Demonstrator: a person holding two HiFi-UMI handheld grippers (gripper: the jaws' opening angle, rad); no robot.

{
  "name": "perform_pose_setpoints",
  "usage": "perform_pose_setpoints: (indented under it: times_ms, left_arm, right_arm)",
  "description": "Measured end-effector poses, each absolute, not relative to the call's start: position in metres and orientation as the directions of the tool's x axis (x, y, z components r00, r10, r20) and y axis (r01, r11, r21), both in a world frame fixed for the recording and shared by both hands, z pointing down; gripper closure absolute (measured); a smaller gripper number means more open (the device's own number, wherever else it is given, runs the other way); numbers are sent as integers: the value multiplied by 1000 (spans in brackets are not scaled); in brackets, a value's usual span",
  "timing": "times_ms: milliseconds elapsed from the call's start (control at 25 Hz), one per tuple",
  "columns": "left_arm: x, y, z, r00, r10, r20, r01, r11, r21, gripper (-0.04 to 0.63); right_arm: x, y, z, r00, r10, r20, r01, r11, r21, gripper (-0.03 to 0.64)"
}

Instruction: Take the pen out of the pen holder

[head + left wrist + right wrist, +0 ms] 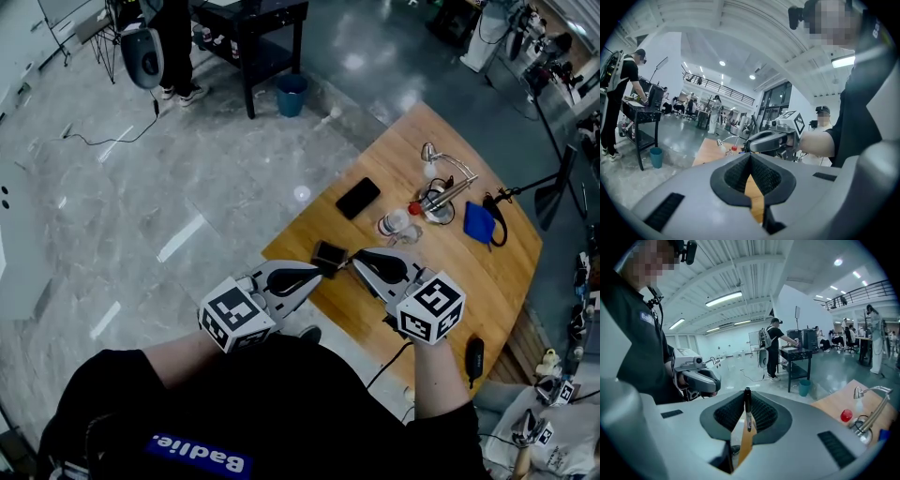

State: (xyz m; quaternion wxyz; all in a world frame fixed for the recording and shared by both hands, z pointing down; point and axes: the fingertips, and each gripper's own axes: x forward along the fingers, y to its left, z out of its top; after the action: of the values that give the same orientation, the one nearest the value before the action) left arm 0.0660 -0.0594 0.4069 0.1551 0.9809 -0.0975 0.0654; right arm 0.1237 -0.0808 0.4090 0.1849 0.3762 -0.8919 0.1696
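A thin black pen stands upright between the pads of my right gripper, which is shut on it. In the head view that gripper hangs over the near edge of the wooden table. The small black square pen holder sits just left of its tip. My left gripper ends at the holder's near edge, but I cannot tell whether it touches it. In its own view the left gripper is shut with nothing visible between the pads, and the right gripper floats just beyond.
Further back on the table lie a black phone, a small clear jar, a red-capped item, a silver desk lamp and a blue pouch. A black device rests near the right edge. A blue bin stands on the floor.
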Motion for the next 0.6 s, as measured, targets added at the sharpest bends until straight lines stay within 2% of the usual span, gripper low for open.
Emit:
perform_pose_setpoints:
  times_ms: [600]
  left_arm:
    - [78, -47, 402, 979, -136, 153, -176, -942, 285, 597]
  right_arm:
    - [100, -47, 406, -696, -597, 400, -704, 676, -217, 569]
